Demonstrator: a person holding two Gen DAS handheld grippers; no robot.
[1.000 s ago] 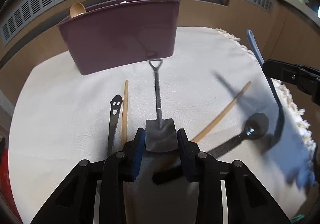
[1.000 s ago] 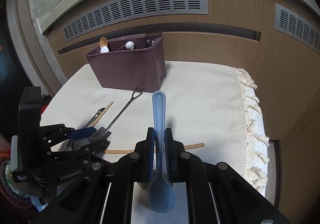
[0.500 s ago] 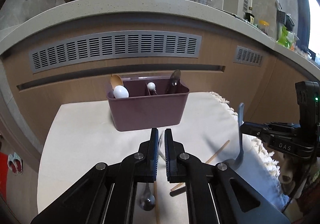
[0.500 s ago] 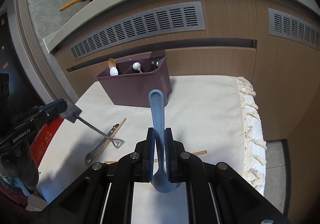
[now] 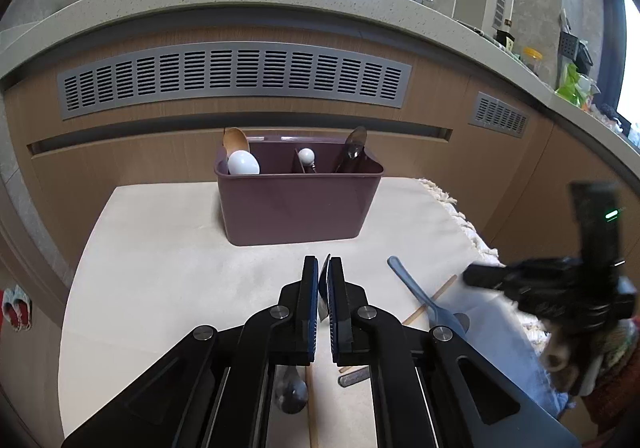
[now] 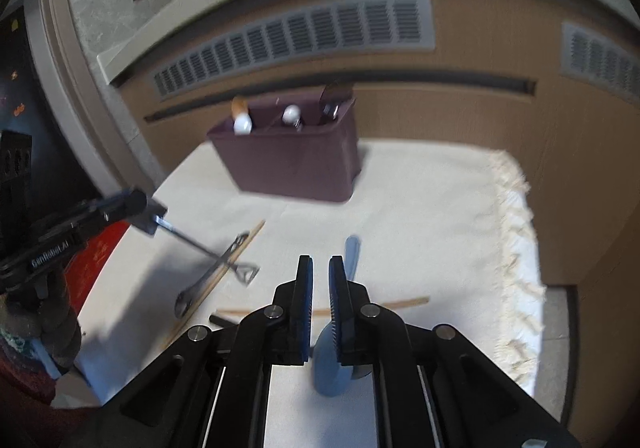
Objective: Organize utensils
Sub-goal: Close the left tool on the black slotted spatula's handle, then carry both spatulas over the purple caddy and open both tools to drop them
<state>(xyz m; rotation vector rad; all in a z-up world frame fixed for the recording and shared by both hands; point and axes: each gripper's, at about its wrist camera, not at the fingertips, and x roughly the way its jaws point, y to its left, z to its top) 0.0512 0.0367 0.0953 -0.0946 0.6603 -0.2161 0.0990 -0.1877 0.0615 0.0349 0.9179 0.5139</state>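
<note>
While the left gripper (image 5: 323, 280) keeps its two pads pressed together on the blade of the shovel-shaped metal spoon (image 6: 202, 248), that spoon shows best in the left half of the right wrist view: its blade is pinched at the gripper's tip and its thin shaft slants down to the right, ending in a triangular loop handle that hangs above the cream cloth (image 6: 420, 208). In the left wrist view only a thin dark edge of the blade peeks between the blue pads at centre frame. The blue spoon (image 6: 332, 364) sits low in the right wrist view, its bowl beside the right-hand pad and its handle running up behind that pad; the right gripper (image 6: 318, 276) has its pads slightly apart with a clear gap between them, and whether one pad touches the spoon is hard to tell through the blur. Beneath the shovel spoon, a dark metal spoon (image 6: 208, 280) and a wooden chopstick (image 6: 224, 276) lie crossed on the cloth, with a second chopstick (image 6: 404, 303) lower right of them. Farther back, above centre frame, stands the purple divided caddy (image 5: 298, 204), holding a wooden spoon (image 5: 235, 140), a white spoon (image 5: 243, 162), a small white-tipped utensil (image 5: 306, 157) and a dark spoon (image 5: 352, 150). Behind it runs a wooden cabinet front with a grey vent grille (image 5: 232, 78).
</note>
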